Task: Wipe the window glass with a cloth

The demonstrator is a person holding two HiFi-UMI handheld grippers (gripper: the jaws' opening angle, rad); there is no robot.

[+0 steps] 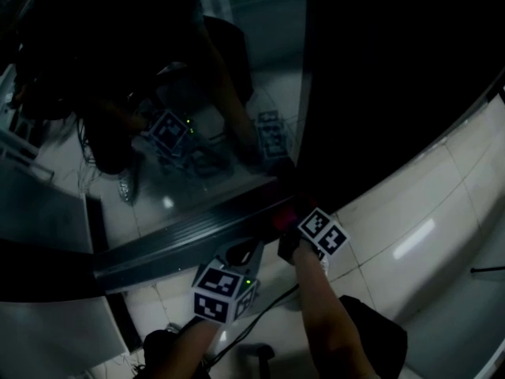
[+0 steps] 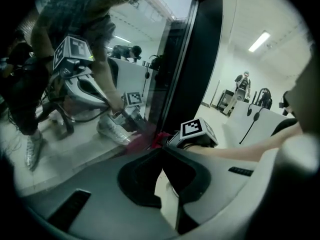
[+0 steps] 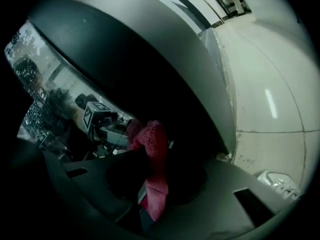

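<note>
Right gripper view, red cloth (image 3: 154, 137) pinched between right tongs (image 3: 145, 152), left tongs (image 2: 161, 148) closed.

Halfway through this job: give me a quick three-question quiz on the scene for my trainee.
1. True or false: the right gripper grips the red cloth in its tongs.
2. The left gripper has its tongs: A) wide apart, B) closed on nothing, C) closed on a sponge.
3. Fill in: the cloth is at the ___ edge of the window glass, beside the dark frame.
Key: 1 true; 2 B; 3 bottom.
</note>
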